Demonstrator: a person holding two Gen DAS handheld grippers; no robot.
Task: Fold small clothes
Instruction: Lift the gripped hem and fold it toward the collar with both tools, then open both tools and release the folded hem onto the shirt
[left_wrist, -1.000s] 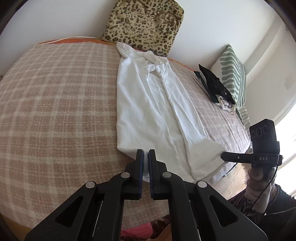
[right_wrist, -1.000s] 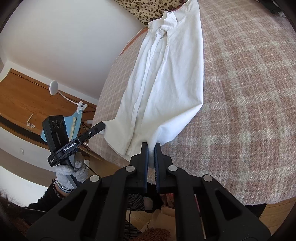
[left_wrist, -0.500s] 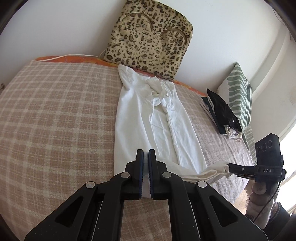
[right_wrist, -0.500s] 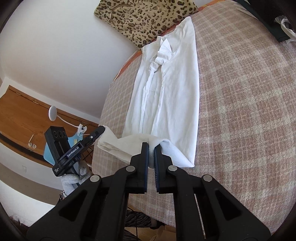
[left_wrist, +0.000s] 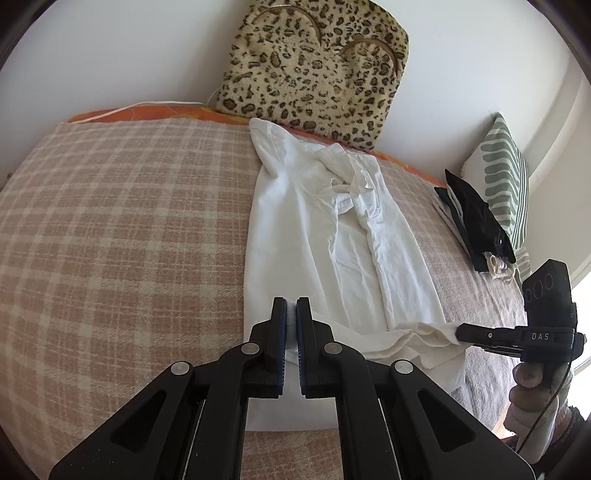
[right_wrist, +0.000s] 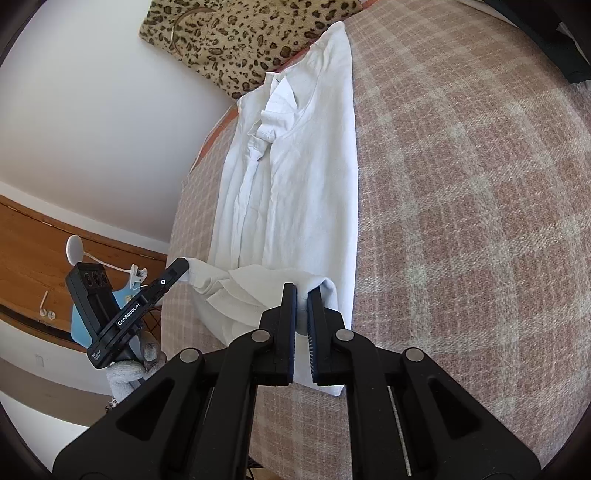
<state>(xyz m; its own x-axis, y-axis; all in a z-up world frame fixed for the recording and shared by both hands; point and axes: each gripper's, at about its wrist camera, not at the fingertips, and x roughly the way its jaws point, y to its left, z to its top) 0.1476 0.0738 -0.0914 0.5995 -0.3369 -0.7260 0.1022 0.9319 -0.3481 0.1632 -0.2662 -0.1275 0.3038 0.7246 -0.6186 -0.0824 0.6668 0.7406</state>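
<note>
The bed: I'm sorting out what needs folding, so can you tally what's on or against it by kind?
White shirt, hem pinched by the left gripper and the right gripper: 1
Pillows, a leopard-print pillow and a green-striped pillow: 2
Pile of dark clothes, too bunched to count separately: 1
Checked blanket: 1
Total: 5

This is a bedroom in a home. A bed (left_wrist: 110, 229) with a checked cover stands against a white wall, with a leopard-print cushion (left_wrist: 314, 74) and a striped pillow (left_wrist: 502, 177) at its edges.
</note>
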